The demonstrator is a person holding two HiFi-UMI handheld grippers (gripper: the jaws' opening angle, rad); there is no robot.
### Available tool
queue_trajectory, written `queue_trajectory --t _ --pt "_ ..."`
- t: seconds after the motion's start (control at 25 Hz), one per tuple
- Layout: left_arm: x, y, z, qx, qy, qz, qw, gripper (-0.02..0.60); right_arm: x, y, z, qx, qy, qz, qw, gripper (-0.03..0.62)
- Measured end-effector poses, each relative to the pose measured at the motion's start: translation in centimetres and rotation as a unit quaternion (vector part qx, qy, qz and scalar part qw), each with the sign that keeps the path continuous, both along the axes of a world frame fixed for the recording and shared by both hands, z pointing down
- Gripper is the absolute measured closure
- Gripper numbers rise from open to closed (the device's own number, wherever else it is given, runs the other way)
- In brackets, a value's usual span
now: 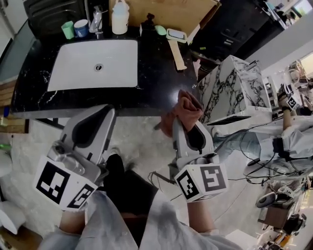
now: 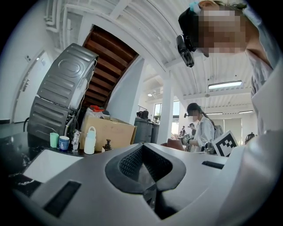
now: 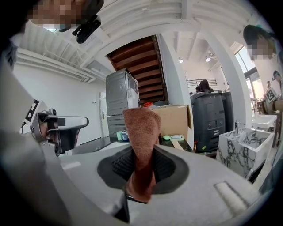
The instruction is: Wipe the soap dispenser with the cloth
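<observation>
Left gripper (image 1: 107, 111) is low on the left, off the front edge of the black counter (image 1: 156, 73); its jaws are pressed together with nothing between them. White sink (image 1: 95, 66) is set in the counter's left half. Along the back, left to right: green cup (image 1: 68, 30), blue cup (image 1: 81, 28), faucet (image 1: 96, 20), white bottle (image 1: 120, 18), then the soap dispenser (image 1: 148, 23), a dark pump bottle just past the sink's rear right corner, in front of a cardboard box (image 1: 161, 12). Neither gripper is touching it; both are well apart from it. Right gripper (image 1: 179, 126) has its jaws pinching the brown cloth (image 1: 187, 108), which sticks up out of the tips near the counter's front right corner. A marble-pattern box (image 1: 234, 90) stands to the right of the counter.
</observation>
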State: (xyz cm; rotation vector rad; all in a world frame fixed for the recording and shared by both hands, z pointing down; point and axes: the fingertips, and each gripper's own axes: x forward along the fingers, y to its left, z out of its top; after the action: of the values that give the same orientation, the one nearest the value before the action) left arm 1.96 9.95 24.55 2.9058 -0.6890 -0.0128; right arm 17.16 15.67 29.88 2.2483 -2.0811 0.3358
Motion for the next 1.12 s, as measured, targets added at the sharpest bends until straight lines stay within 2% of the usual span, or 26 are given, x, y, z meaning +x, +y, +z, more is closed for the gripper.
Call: queue_trajectory --t 0.2,0.44,1.12 --pt "-0.3 3.1 -0.1 0.008 -0.009 -0.023 0.9997 0.578 -0.4 2.7 0.5 0.0 -0.006 -0.03 1.0 0.519" --pt "-0.9 5.2 -0.6 0.016 -0.02 -0.027 0.9993 0.578 -1.5 4.3 1.0 0.0 -0.019 -0.042 0.999 0.519" --pt "-3.1 3.5 -1.9 0.019 -0.008 -0.003 0.9998 0.578 -5.1 2.6 -0.4 0.008 -0.017 -0.03 0.999 0.519"
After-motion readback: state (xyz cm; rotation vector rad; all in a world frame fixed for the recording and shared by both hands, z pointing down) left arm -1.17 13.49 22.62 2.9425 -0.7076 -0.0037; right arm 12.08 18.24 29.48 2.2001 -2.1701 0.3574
